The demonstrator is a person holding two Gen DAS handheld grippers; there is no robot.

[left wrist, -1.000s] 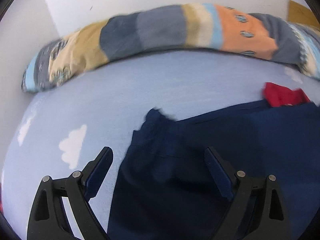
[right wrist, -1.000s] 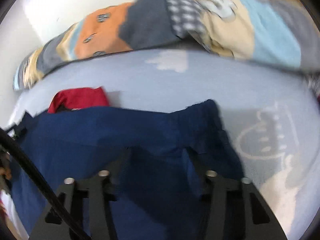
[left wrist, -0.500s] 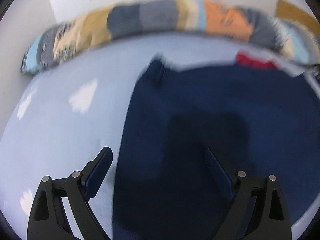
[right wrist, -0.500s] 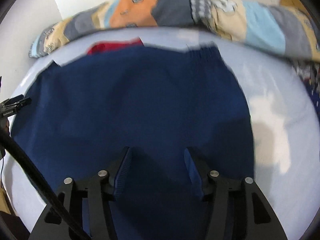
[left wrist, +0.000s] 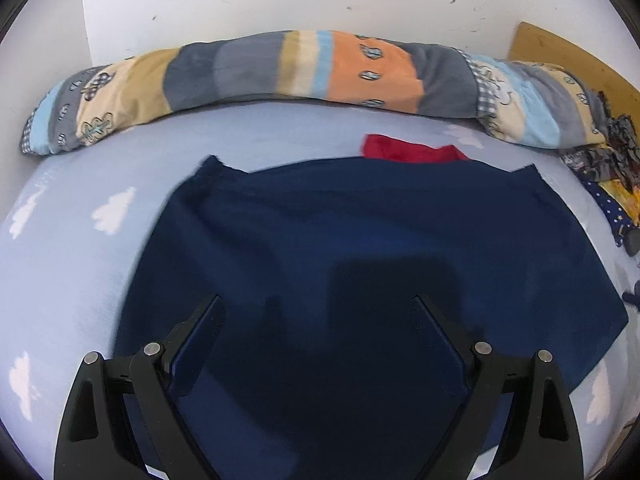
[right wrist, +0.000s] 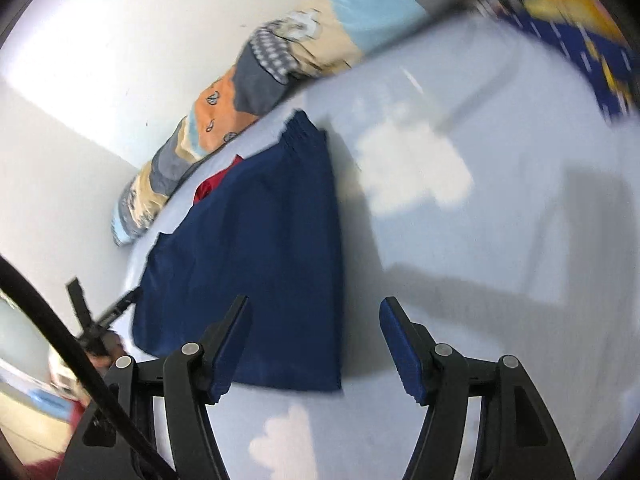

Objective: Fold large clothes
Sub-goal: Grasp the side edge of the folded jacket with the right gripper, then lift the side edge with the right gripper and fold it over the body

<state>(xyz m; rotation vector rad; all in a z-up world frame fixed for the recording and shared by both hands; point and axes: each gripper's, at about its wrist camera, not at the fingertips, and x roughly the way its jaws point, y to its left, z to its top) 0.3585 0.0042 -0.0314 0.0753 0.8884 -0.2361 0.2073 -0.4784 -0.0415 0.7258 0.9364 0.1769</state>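
We see the navy garment lying flat on the bed, directly under our left tool, jaws wide and empty, while our right tool, jaws just opened with nothing between, sits off its right edge.

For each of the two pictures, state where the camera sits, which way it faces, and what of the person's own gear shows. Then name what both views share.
Left wrist: on the left gripper, facing down and forward over the navy garment toward the patchwork bolster; jaws open.
Right wrist: on the right gripper, rolled, facing the cloud-print sheet; jaws have just been opening, nothing between them.
Shared: garment, bolster, red cloth, sheet.
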